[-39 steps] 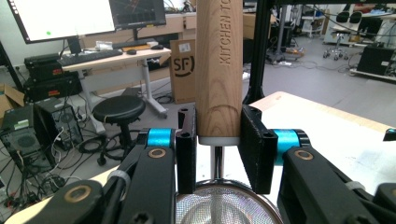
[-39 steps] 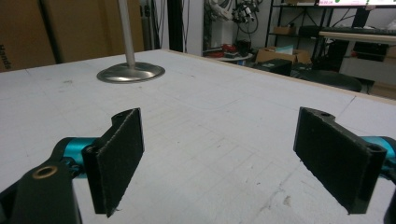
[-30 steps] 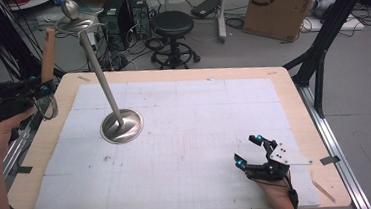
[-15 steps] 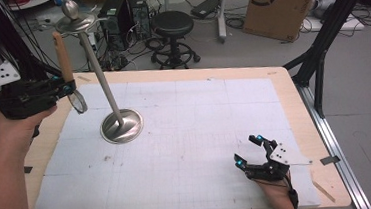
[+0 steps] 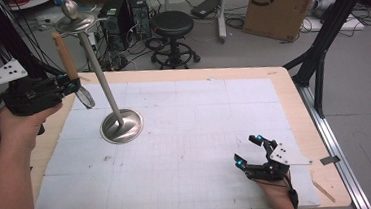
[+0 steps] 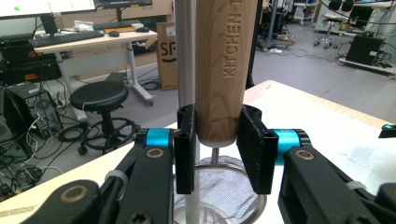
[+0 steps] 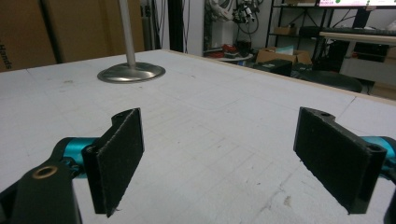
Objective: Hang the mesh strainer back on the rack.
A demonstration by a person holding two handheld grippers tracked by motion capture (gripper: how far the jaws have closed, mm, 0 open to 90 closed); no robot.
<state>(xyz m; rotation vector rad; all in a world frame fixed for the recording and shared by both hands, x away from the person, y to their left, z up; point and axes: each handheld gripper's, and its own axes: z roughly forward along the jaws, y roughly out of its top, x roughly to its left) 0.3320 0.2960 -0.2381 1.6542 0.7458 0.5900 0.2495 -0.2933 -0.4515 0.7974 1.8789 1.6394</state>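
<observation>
Beyond the table (image 5: 292,83), a black round stool (image 5: 171,23) stands on the grey floor (image 5: 367,75) amid tangled cables. A brown cardboard box (image 5: 280,1) sits to its right, a dark computer tower (image 5: 116,14) to its left, and a desk with keyboards (image 6: 70,39) farther off.

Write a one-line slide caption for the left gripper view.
Left gripper clamps a wooden-handled mesh strainer upright, its handle beside the metal stand's pole.

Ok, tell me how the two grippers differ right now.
The left gripper is shut on a strainer's wooden handle, raised by the metal stand; the right gripper is open, holds nothing, and sits low over the table. Both have black jaws with teal joints.
</observation>
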